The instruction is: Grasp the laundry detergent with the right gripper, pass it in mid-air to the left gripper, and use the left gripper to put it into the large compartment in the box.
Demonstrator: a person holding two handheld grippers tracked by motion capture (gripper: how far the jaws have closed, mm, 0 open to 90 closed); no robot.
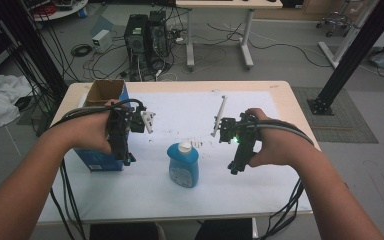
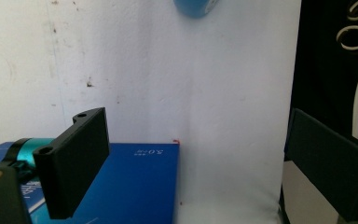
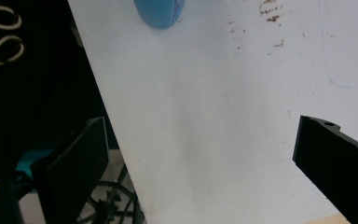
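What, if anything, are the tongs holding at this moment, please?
Nothing: the left tongs and right tongs are both open, with only the white table cover between their jaws.

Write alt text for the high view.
A person holds the left gripper and right gripper, jaws open, above a white-covered table, either side of a blue bottle with a white cap. An open blue box stands under the left forearm.

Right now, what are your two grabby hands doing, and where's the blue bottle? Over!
Left gripper open, empty, over blue cardboard box. Right gripper open, empty. Blue plastic bottle with white cap upright between them, untouched. Nothing in the way.
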